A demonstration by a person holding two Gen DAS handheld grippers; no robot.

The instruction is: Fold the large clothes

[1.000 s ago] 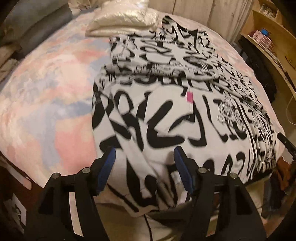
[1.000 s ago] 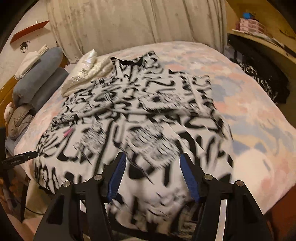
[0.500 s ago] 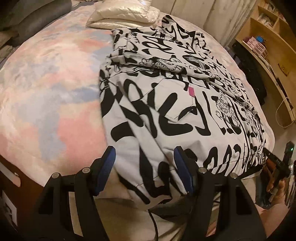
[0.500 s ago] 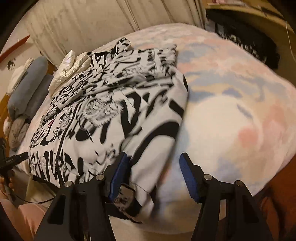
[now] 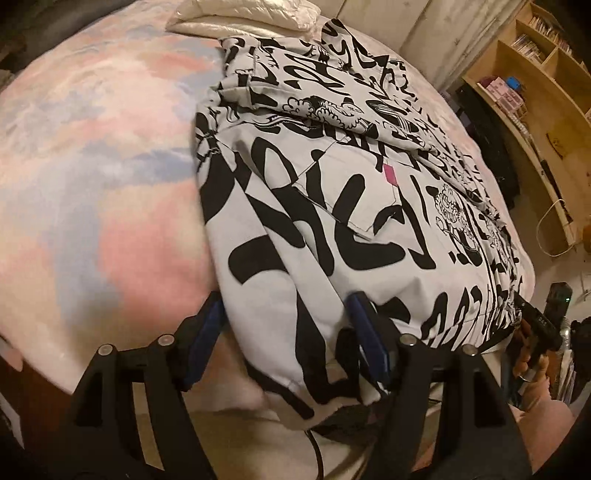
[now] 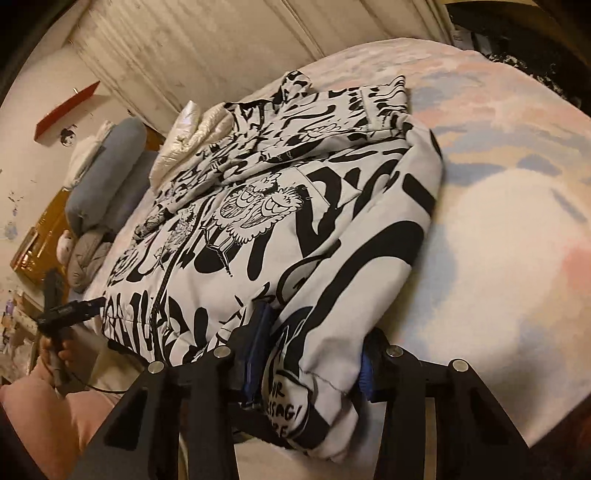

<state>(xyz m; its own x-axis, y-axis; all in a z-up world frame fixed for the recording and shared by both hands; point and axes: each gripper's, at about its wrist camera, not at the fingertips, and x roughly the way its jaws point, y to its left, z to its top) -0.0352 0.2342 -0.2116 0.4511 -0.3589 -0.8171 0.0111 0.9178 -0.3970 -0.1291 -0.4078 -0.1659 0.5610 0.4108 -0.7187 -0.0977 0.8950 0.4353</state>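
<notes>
A large white jacket with black graffiti print (image 5: 351, 206) lies on the bed, its hem hanging over the near edge; it also shows in the right wrist view (image 6: 295, 229). My left gripper (image 5: 288, 339) is open, its blue pads either side of the hem's left corner. My right gripper (image 6: 314, 354) is open, its blue pads straddling the hem's right corner. The right gripper also shows in the left wrist view (image 5: 535, 325), and the left gripper in the right wrist view (image 6: 70, 314). A pink tag (image 5: 389, 173) sits on a chest pocket.
The bed has a pink and blue blanket (image 5: 92, 166), also in the right wrist view (image 6: 498, 221). A shiny white padded garment (image 5: 251, 14) lies at the far end. Grey pillows (image 6: 107, 173) lie at the left. Wooden shelves (image 5: 535, 74) stand at the right. A cable (image 5: 314, 443) hangs below the hem.
Both grippers have moved outward and down to the jacket's bottom corners. The hem now lies between each pair of pads. Both stay open.
</notes>
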